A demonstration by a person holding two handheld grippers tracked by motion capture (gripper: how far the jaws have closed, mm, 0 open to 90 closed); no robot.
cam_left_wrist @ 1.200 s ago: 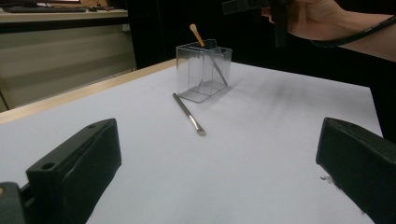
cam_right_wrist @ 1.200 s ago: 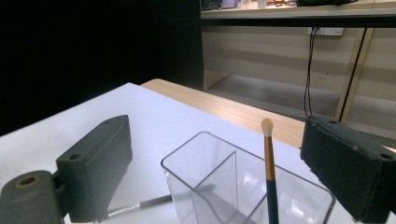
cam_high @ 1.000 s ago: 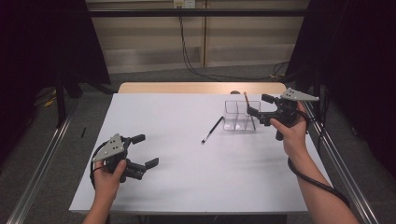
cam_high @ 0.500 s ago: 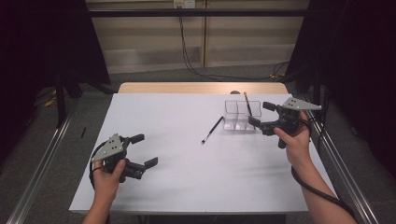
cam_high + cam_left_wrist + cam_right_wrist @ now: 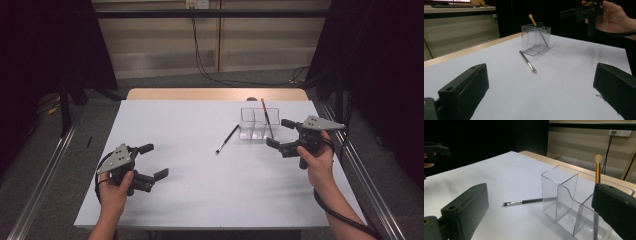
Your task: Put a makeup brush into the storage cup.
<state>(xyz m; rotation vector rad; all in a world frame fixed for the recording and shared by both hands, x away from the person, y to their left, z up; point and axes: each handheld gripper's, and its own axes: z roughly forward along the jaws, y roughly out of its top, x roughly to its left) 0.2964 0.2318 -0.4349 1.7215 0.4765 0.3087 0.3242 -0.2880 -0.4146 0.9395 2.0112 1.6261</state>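
Right gripper (image 5: 283, 135) sits near the right edge of the table (image 5: 190, 200), just beside the clear organizer (image 5: 259, 123), and its jaws are spread wide with nothing between them; they have just been opening further. I read that as a release: a gold-handled brush (image 5: 597, 168) stands tilted in one compartment of the organizer, handle down and bristles up, so it leans on the wall because it is taller than the box. From the right gripper view the organizer's divider is close ahead and the right jaw partly covers the standing brush.

My next target looks like the black brush (image 5: 227, 139) lying flat on the table, toward the middle from the organizer, its far end nearly touching the organizer's left wall and its bristle end pointing toward my side. It lies loose and well clear of both grippers, which should leave room for one jaw on each side of the handle.

Left gripper (image 5: 156, 161) rests low near the near left corner, jaws apart and empty, well away from the work; I judge it is parked there so it does not crowd the right hand (image 5: 316, 160). The organizer stands upright near the far right part of the table, close to the wooden strip (image 5: 215, 94) along the far edge.
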